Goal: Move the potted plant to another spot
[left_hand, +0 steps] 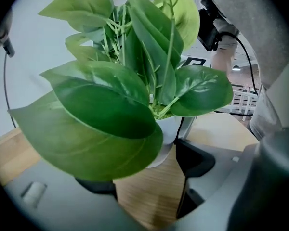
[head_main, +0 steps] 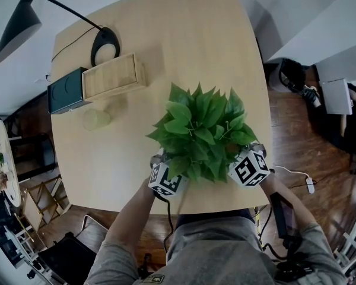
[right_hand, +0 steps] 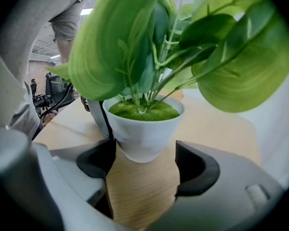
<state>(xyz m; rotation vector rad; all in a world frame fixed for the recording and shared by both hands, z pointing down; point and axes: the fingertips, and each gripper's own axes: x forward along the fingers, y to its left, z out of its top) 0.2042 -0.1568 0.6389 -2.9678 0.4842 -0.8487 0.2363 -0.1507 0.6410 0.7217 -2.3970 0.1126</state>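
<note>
Wooden counter (head_main: pixel 184 52) carries the potted plant (head_main: pixel 203 132) near the edge closest to you. Your left tool (left_hand: pixel 144 177) and right tool (right_hand: pixel 147 170) flank its white pot (right_hand: pixel 142 134) from either side. Both tools' jaws are spread wide, with the pot at their tips and no pad pressing it.

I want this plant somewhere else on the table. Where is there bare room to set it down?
Widest bare wood: the far right of the table, between the wooden box and the right edge, beyond the potted plant. A smaller patch lies front left, below the pale cup. The far left corner is crowded: lamp base, dark box.
</note>
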